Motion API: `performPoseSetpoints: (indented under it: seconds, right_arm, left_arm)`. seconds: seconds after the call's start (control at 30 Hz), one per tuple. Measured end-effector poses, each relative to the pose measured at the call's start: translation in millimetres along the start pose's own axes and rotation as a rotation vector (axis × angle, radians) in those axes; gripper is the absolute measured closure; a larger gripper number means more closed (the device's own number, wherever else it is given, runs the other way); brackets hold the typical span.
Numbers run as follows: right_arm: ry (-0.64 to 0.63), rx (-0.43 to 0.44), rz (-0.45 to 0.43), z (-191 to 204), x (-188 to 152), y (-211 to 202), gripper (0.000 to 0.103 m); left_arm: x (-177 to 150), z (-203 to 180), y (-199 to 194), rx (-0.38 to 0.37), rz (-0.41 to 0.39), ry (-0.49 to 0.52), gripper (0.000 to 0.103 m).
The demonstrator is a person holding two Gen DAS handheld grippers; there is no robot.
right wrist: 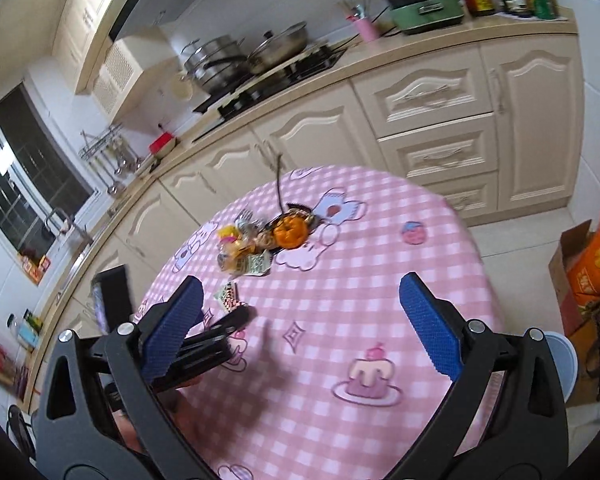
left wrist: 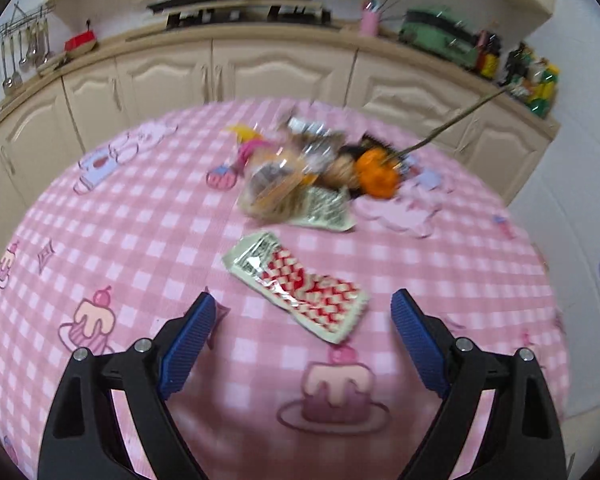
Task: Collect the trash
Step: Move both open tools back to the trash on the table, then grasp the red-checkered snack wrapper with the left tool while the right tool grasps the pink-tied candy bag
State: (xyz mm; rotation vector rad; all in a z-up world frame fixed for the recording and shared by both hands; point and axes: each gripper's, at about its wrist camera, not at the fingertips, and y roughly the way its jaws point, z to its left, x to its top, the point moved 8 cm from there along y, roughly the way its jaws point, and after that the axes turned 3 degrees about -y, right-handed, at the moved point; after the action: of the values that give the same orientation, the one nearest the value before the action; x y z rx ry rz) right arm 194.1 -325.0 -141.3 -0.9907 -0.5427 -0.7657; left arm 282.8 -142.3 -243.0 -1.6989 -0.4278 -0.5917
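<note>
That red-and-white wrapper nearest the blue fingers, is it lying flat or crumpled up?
Mostly flat. The red-and-white wrapper lies spread on the tablecloth, only wrinkled, untouched between the open left gripper's fingers.

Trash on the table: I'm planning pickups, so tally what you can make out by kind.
Sachets: 2 (red-white sachet, green-printed sachet)
Orange fruit: 1
Twig: 1
Clear bag: 1
Yellow-pink wrapper: 1
Total: 6; the blurred pile may hide more.

The right gripper [right wrist: 300,320] hangs wide open over a round table in a pink checked tablecloth [right wrist: 360,280], nothing between its blue pads [right wrist: 428,324]. At the far side lies a heap of trash [right wrist: 260,244]: crinkled wrappers and an orange peel [right wrist: 289,232] with a thin stick [right wrist: 278,184] rising from it. The left gripper [right wrist: 220,336] reaches in toward a red-and-white wrapper [right wrist: 230,298] lying apart from the heap.
</note>
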Motion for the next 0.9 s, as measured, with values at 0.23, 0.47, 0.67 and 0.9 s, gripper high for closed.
performPoseSetpoints:
  seconds: [0.23,0.47,0.67,0.9]
  right_arm:
    - [-0.051,0.020,0.075,24,-9,39,0.006]
    - [-0.119,0.034,0.130,58,-17,72,0.007]
    - [-0.203,0.033,0.167,94,-21,107,0.007]
    - [-0.268,-0.015,0.188,121,-15,152,0.022]
  left_arm:
    - [7,13,-1,-0.026,-0.017,-0.024,0.063]
    - [-1,39,-15,-0.116,-0.020,-0.029,0.069]
    - [2,82,-37,-0.070,-0.094,-0.069,0.069]
    - [14,119,-56,-0.039,-0.206,-0.129,0.069]
